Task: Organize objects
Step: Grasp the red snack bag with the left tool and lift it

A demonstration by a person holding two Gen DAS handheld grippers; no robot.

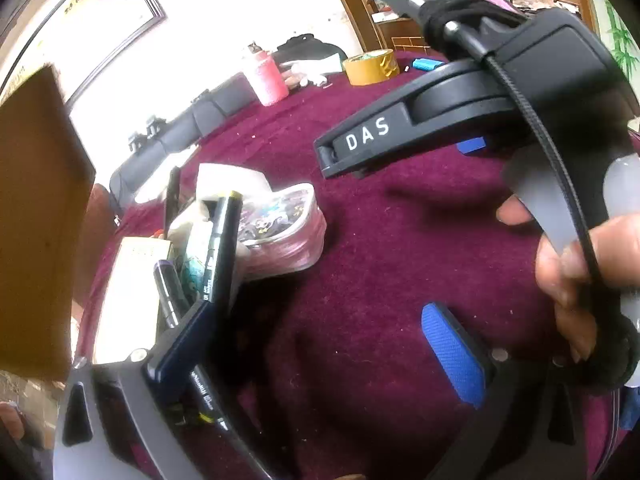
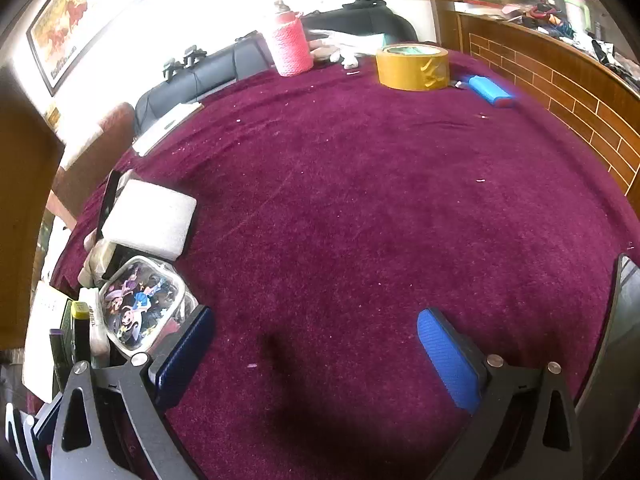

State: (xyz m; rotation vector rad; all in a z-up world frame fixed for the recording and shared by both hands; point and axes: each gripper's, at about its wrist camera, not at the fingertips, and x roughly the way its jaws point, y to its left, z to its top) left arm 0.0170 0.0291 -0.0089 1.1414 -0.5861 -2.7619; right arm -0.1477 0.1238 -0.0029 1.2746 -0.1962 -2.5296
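Stationery pile: black marker pens [image 1: 224,248], clear cartoon-print pouch [image 2: 144,304] and white foam block [image 2: 154,224], clustered lower left on maroon tabletop [image 2: 360,200], likely sorted.
Left tool [image 1: 332,344]: fingers apart, marker beside left pad.
Right tool [image 2: 316,352]: fingers apart, empty.

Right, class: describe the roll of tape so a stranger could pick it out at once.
Start at the maroon cloth covering the table and look to its far edge. Between the pink bottle and the blue lighter-shaped item sits the tape roll, the only wide yellow-brown ring there.
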